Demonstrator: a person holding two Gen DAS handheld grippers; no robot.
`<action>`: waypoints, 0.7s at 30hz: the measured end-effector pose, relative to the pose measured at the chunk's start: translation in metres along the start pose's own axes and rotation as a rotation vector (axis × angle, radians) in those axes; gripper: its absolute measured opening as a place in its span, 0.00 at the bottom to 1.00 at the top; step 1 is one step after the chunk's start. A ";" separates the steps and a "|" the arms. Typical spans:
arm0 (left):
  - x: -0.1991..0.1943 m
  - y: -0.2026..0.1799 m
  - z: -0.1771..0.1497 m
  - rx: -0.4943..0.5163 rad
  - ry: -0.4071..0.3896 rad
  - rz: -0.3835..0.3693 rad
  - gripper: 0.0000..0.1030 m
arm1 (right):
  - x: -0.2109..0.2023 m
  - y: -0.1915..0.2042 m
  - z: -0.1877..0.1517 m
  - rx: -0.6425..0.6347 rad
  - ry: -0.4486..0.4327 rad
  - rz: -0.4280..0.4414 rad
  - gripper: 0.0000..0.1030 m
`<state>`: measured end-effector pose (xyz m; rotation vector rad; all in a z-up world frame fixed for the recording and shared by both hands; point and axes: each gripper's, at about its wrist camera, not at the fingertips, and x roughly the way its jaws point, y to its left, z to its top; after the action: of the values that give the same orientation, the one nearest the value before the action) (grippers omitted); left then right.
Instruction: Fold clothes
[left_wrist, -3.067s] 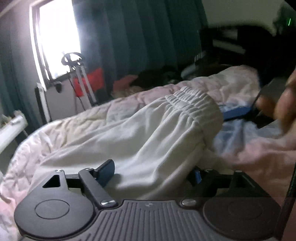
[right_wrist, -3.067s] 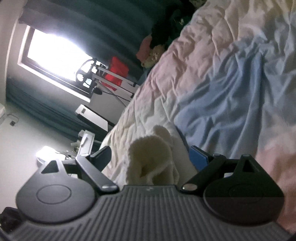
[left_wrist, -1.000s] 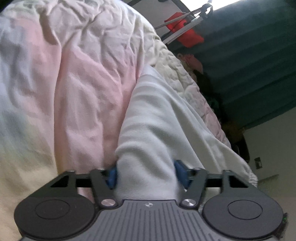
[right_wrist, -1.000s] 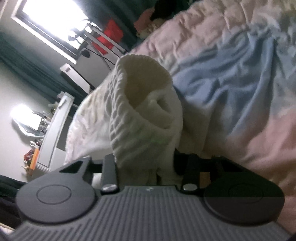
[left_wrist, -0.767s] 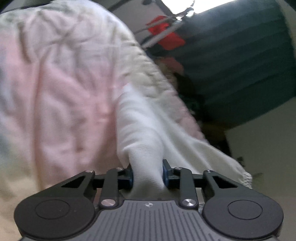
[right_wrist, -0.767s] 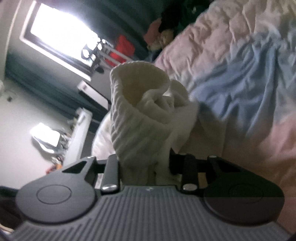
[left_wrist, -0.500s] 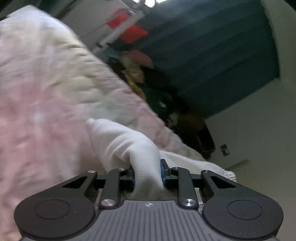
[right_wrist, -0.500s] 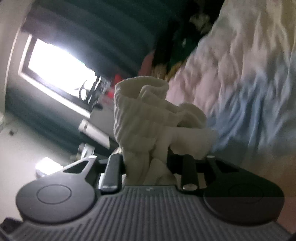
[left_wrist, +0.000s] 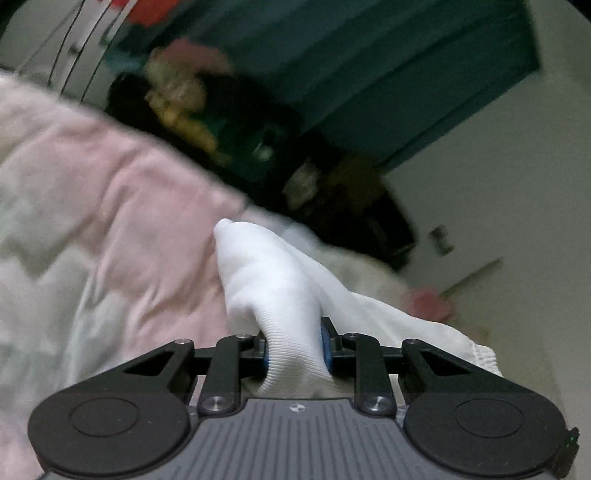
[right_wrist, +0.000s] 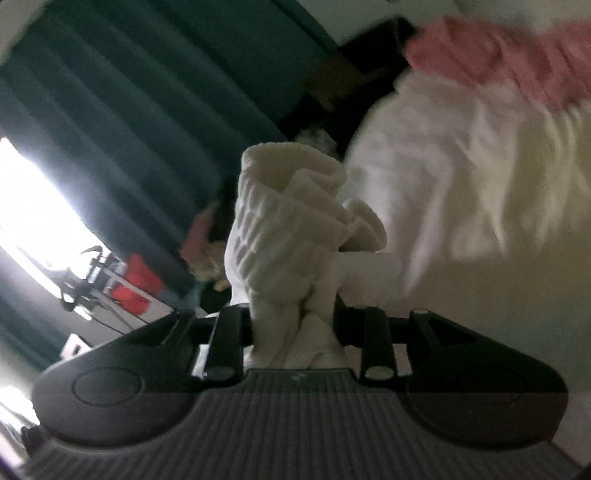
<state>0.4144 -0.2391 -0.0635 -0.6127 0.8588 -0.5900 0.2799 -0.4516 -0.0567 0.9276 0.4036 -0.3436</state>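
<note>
Between the blue pads of the left gripper (left_wrist: 295, 350), a bunched ribbed fold of the white garment (left_wrist: 280, 288), clamped tight with the jaws nearly closed, the rest trailing right and down toward a gathered elastic edge. At the right gripper (right_wrist: 293, 325), a knitted cuff of the same garment (right_wrist: 284, 225) pinched likewise, standing up in a rumpled tube (ribs plain to see). Beyond, a wrinkled pink and white quilt (left_wrist: 110, 206), dark teal curtains (right_wrist: 129, 122), a bright window (right_wrist: 33, 206), all blurred.
</note>
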 end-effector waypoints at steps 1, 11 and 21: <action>0.007 0.011 -0.009 0.000 0.027 0.015 0.26 | 0.005 -0.015 -0.011 0.029 0.031 -0.015 0.30; -0.005 0.042 -0.049 0.260 0.077 0.141 0.39 | -0.007 -0.071 -0.091 0.117 0.154 -0.101 0.44; -0.140 -0.054 -0.070 0.436 0.021 0.193 0.50 | -0.114 0.002 -0.087 -0.070 0.198 -0.140 0.44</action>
<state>0.2719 -0.1964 0.0092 -0.1261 0.7664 -0.5848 0.1647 -0.3659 -0.0479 0.8701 0.6601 -0.3643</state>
